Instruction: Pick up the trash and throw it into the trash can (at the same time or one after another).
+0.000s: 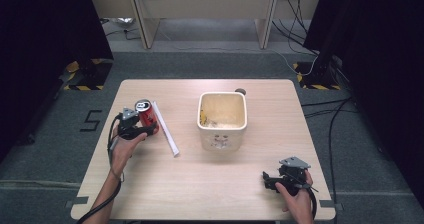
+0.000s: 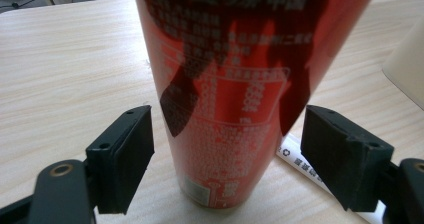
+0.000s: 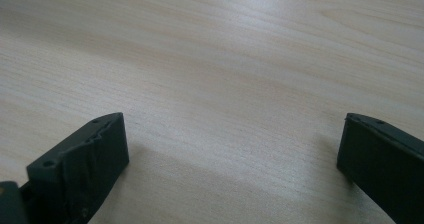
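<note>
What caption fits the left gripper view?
Red can standing between the open left gripper on a wooden table.

You are seeing the red can (image 2: 225, 94) between the left gripper (image 2: 227, 154) jaws cut off at the frame's top, its fine print blurring; the white strip (image 2: 305, 166) behind it is lying half hidden.

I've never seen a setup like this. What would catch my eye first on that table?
Probably the red soda can standing at the table's left side, framed by the open jaws of the left gripper, whose pads stand just clear of it. Next, the cream square bin at the centre of the wooden table, with a long white paper-wrapped stick lying between can and bin. The right gripper rests open near the front right corner.
</note>
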`<state>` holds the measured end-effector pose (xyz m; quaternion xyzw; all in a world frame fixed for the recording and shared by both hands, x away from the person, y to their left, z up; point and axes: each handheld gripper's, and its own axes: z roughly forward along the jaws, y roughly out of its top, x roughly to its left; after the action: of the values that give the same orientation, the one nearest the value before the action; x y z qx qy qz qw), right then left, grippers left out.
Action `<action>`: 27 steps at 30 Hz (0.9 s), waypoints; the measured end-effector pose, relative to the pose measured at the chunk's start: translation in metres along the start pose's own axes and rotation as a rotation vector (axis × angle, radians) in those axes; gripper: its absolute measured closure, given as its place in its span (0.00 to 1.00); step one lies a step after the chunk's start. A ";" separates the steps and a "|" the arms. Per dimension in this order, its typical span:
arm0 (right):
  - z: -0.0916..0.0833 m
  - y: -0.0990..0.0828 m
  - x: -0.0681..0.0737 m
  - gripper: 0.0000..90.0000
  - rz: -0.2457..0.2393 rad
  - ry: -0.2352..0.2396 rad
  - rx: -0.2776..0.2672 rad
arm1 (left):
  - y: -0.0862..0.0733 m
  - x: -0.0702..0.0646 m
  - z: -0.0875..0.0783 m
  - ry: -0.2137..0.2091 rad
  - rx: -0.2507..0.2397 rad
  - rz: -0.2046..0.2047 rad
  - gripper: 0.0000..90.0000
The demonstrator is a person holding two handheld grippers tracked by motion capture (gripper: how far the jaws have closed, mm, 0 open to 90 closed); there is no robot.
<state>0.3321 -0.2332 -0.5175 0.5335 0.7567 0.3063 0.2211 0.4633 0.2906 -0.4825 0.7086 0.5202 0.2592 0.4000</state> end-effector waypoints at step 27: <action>0.000 0.000 0.000 0.00 -0.001 0.001 0.002 | 0.007 -0.004 -0.004 -0.028 -0.016 0.031 0.38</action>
<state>0.3321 -0.2331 -0.5175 0.5331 0.7574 0.3060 0.2203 0.4630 0.2871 -0.4741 0.7169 0.5016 0.2597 0.4086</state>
